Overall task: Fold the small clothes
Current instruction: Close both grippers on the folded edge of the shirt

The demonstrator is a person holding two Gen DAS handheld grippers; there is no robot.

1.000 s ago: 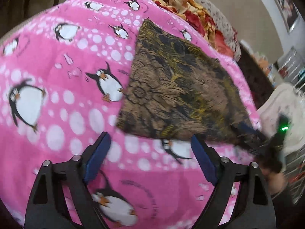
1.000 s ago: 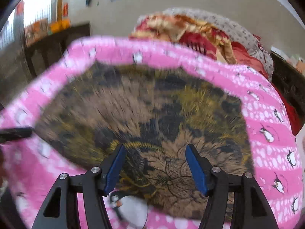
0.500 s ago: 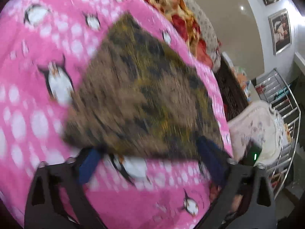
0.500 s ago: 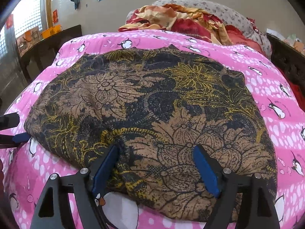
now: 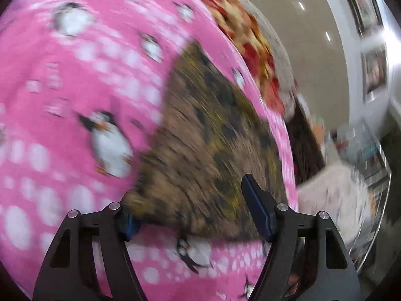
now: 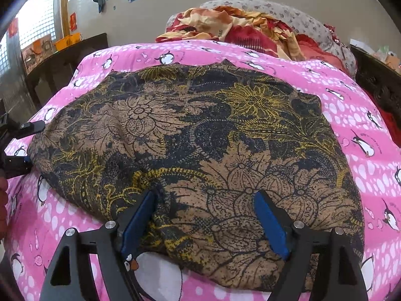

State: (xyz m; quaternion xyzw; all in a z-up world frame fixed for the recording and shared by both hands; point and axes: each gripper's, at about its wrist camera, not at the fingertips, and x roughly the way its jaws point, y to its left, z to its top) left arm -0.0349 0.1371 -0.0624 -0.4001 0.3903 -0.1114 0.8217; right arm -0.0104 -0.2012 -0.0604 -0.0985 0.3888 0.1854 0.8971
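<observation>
A brown, black and yellow floral cloth lies spread on a pink penguin-print blanket. My right gripper is open, its blue fingers straddling the cloth's near edge, low over it. In the blurred left wrist view the same cloth lies ahead. My left gripper is open around the cloth's near corner, the left finger partly hidden under the fabric. The left gripper also shows in the right wrist view at the cloth's left corner.
A heap of red and yellow bedding and a grey pillow lie beyond the blanket. Dark wooden furniture stands at the left, with an orange basin on it. A white cloth pile lies off the bed's right side.
The left gripper has swung right and moved in onto the cloth's corner. The right gripper has moved closer and lower over the cloth's near edge. Both stay open.
</observation>
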